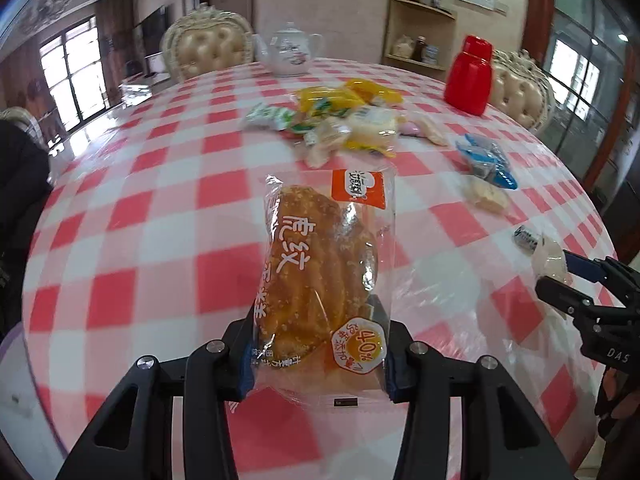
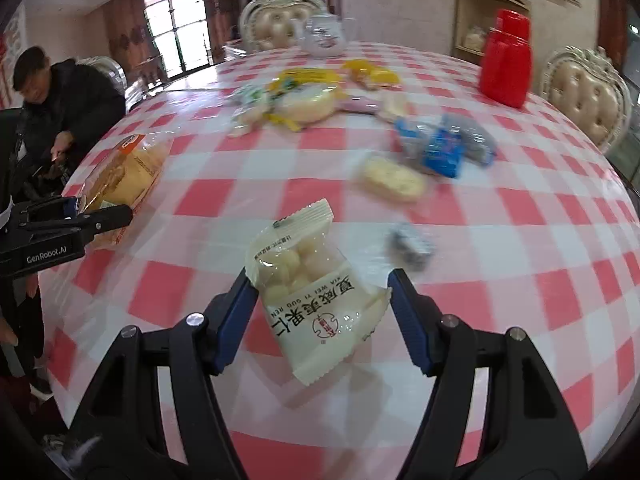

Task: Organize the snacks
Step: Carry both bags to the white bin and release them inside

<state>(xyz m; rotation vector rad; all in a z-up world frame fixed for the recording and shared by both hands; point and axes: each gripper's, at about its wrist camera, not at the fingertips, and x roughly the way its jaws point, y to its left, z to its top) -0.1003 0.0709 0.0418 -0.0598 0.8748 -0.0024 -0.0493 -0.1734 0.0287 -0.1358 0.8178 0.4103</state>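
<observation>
left gripper (image 1: 320,360) clamps a bread packet (image 1: 320,272); right gripper (image 2: 324,312) grips a nut packet (image 2: 312,300). loose snacks (image 1: 344,116) lie at twelve o'clock, red flask (image 1: 469,76) at one, on a pink checked tablecloth (image 1: 160,240).

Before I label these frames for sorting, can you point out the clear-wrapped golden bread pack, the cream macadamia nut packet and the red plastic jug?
Clear-wrapped golden bread pack (image 1: 320,264): left wrist view, on the bread's middle.
Cream macadamia nut packet (image 2: 308,296): right wrist view, on its printed front.
Red plastic jug (image 2: 506,66): right wrist view, on its body.
</observation>
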